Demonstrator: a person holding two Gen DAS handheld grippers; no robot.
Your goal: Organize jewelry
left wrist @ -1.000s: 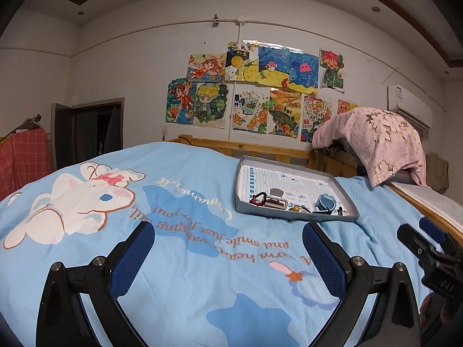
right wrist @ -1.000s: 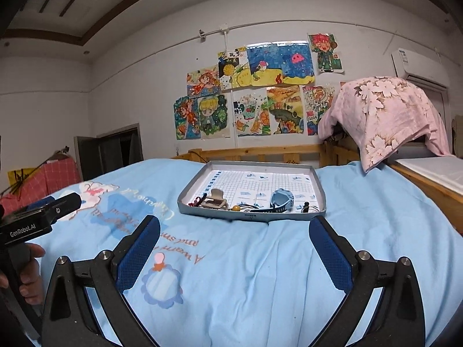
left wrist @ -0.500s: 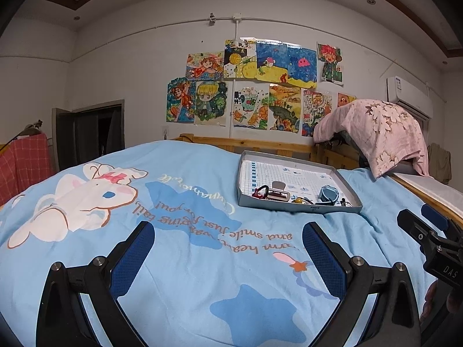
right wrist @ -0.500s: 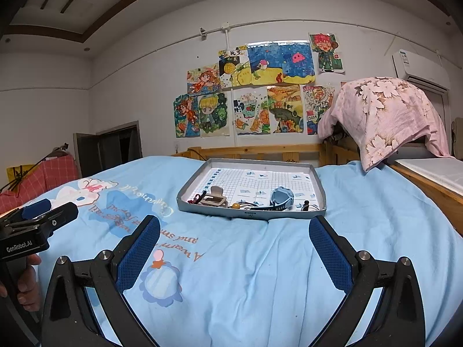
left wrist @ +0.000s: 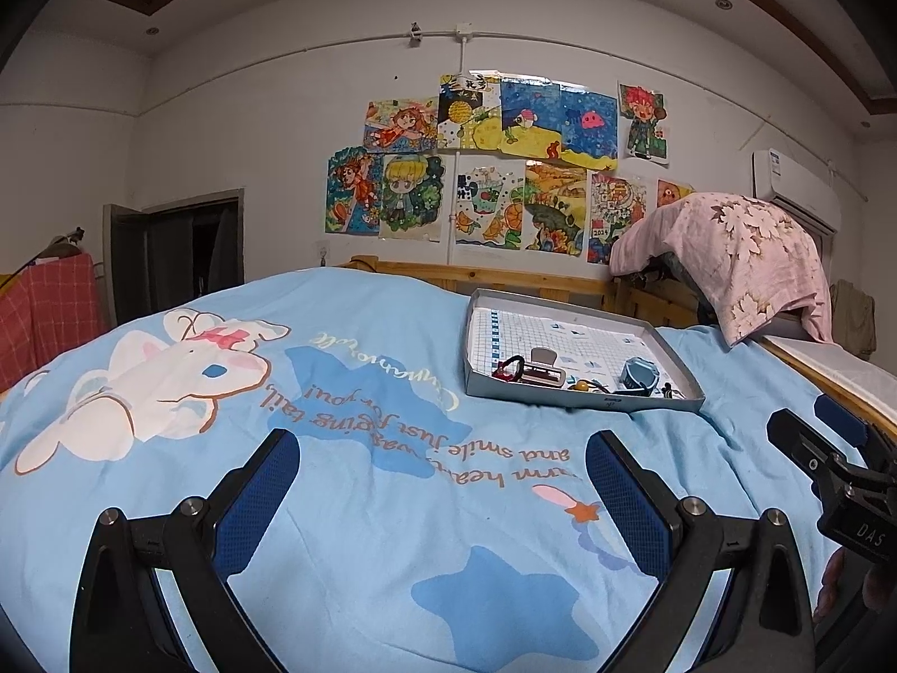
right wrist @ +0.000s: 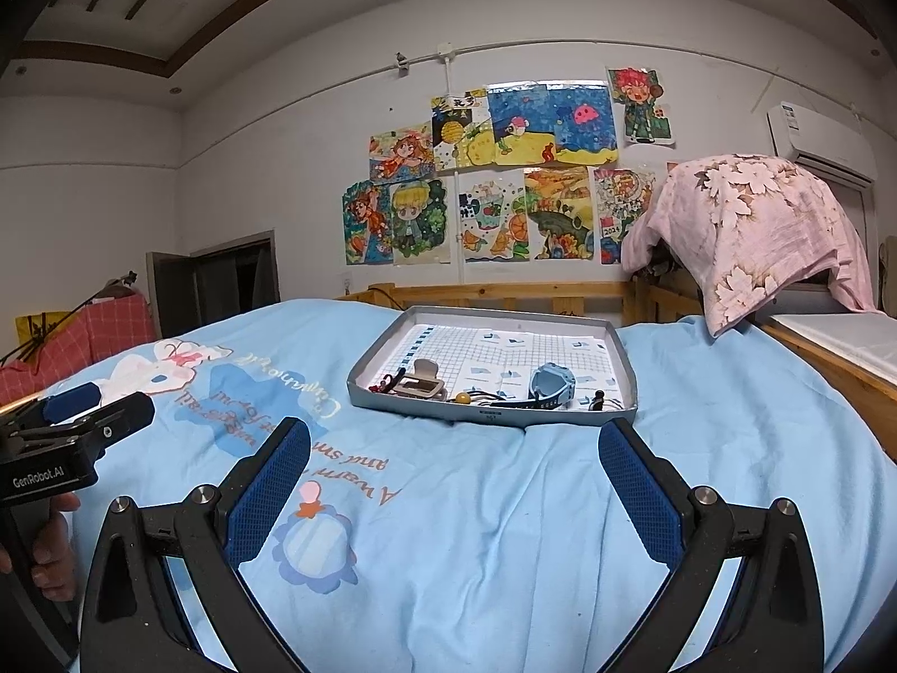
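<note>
L wrist: left gripper point(left wrist: 443, 468) wide, empty, over blue duvet point(left wrist: 359, 482); grey tray point(left wrist: 577, 395) w/ jewelry ahead-right, well apart
R wrist: right gripper point(right wrist: 454, 460) wide, empty; tray point(right wrist: 493, 412) near, straight ahead; watch point(right wrist: 552, 384), hair clip point(right wrist: 419, 381) inside; pink blanket point(right wrist: 751, 224) far right

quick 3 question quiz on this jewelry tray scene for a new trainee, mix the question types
1. True or false: the left gripper is shut on a bracelet.
2. Multiple choice: the blue watch lies (A) on the blue bedspread, (B) inside the grey tray, (C) between the right gripper fingers.
3. Fill in: inside the tray, the beige hair clip lies to the ____ of the watch in the right wrist view.

Key: 1 false, both grippers are open and hold nothing. 2 B. 3 left.
</note>
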